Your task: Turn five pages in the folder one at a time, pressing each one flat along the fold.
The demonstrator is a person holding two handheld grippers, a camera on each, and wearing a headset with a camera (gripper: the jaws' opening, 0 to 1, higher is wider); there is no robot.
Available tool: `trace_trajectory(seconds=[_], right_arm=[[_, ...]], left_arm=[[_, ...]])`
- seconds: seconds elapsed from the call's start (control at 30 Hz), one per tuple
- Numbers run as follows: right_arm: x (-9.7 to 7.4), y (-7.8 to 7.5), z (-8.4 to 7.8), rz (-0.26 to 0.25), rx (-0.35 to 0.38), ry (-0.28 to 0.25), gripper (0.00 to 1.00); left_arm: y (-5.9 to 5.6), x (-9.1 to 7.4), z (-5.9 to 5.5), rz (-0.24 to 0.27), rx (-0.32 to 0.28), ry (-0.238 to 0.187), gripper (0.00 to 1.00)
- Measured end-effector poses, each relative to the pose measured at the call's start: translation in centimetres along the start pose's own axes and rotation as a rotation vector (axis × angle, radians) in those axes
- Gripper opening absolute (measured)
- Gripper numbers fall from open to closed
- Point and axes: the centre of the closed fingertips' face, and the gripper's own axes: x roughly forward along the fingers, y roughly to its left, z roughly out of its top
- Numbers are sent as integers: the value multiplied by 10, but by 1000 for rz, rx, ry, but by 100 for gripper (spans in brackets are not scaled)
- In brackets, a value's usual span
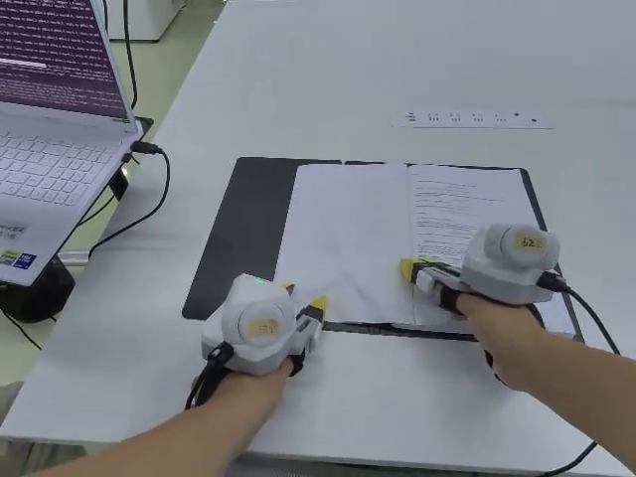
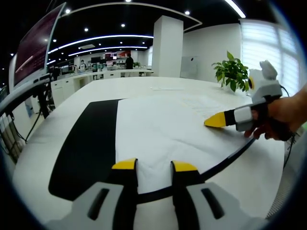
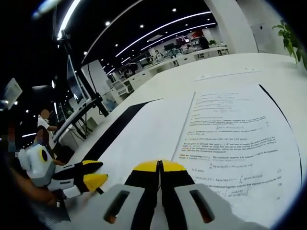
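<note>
**Folder open on the table, one tool spread, one pressed together**

A white table [image 1: 328, 60] carries everything. The black folder [image 1: 243, 229] lies open and flat near its front edge, straight ahead of the person. On its spread, a blank white page [image 1: 348, 229] lies left of the fold and a printed page [image 1: 467, 204] right of it, with bare black cover showing at the far left. An open laptop [image 1: 50, 119] with a lit screen stands at the table's left side, a dark cable [image 1: 149, 199] looping from it. A white power strip [image 1: 472, 119] lies beyond the folder.

The left tool [image 1: 304, 296] sits at the folder's lower edge below the blank page, its yellow-tipped jaws spread with nothing between them. The right tool [image 1: 412, 268] has its jaws pressed together, the tip at the fold near the bottom of the spread; whether it touches the paper I cannot tell.
</note>
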Motion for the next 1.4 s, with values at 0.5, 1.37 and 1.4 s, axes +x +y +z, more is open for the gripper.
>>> trace_trajectory(seconds=[0.5, 1.37, 1.4], right_arm=[[-33, 17, -38, 42, -67, 64, 0], [-95, 44, -35, 57, -42, 38, 0], [-102, 44, -29, 47, -40, 20, 0]], left_arm=[[0, 0, 0, 0, 2, -1, 26], [0, 0, 1, 5, 9, 32, 26], [0, 1, 1, 6, 2, 37, 26]])
